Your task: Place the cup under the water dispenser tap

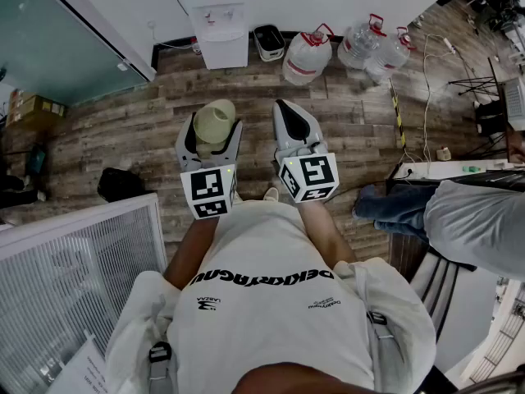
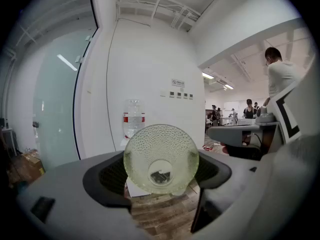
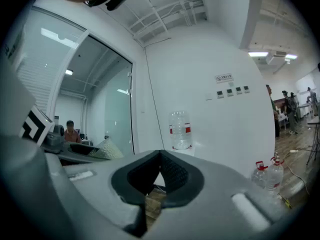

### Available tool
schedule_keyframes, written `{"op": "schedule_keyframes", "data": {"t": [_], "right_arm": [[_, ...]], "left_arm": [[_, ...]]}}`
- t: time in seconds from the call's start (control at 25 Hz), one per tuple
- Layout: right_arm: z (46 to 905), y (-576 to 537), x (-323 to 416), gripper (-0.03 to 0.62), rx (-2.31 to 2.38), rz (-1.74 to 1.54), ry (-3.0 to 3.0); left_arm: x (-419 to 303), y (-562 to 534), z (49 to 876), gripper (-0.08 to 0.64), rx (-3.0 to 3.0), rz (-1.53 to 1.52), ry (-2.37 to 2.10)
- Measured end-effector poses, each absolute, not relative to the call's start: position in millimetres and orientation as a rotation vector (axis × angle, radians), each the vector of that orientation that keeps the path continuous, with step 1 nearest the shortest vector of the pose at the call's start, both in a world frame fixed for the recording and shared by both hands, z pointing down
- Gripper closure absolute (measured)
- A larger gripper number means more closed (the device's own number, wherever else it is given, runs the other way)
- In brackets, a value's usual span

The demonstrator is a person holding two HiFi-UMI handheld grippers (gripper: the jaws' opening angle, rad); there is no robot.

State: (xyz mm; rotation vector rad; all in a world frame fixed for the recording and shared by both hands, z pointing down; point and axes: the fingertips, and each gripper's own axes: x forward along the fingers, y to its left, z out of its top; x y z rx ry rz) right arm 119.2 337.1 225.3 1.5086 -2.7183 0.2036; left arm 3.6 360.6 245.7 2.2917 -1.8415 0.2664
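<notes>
A pale green dimpled glass cup (image 1: pixel 215 120) lies on its side between the jaws of my left gripper (image 1: pixel 212 131), which is shut on it. In the left gripper view the cup (image 2: pixel 161 158) fills the gap between the dark pads, its base towards the camera. My right gripper (image 1: pixel 294 115) is beside it, shut and empty; its pads meet at a point (image 3: pixel 160 159). The white water dispenser (image 1: pixel 220 19) stands against the far wall ahead, across some floor. Its bottle (image 2: pixel 133 118) shows above the cup, and also in the right gripper view (image 3: pixel 180 130). The tap is hidden.
Several large water jugs (image 1: pixel 308 56) and a small bin (image 1: pixel 268 41) stand right of the dispenser. A glass partition (image 1: pixel 49 39) runs along the left. A black bag (image 1: pixel 121 183) lies on the wooden floor at left. A seated person (image 1: pixel 459 216) and cables are at right.
</notes>
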Motion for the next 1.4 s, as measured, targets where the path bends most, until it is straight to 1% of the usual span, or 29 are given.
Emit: {"op": "schedule_keyframes", "data": {"t": [0.44,0.96,1.2,1.4], "right_arm": [[230,338,110,0.594,1.520,0.237,-2.705],[243,336,62,0.594,1.613,0.241,-2.650],[251,324,43,0.594,1.627,0.237,-2.623],[263,301,33,0.594,1.597,0.256,-2.635]], "left_arm": [[-5,360,253,0.184,2.294,0.270,-1.804],[-56,360,273,0.184,2.339,0.282,-1.736],[-73,343,282,0.184,2.326,0.238,-1.708],[-81,322,295,0.184,2.310,0.266,-1.708]]}}
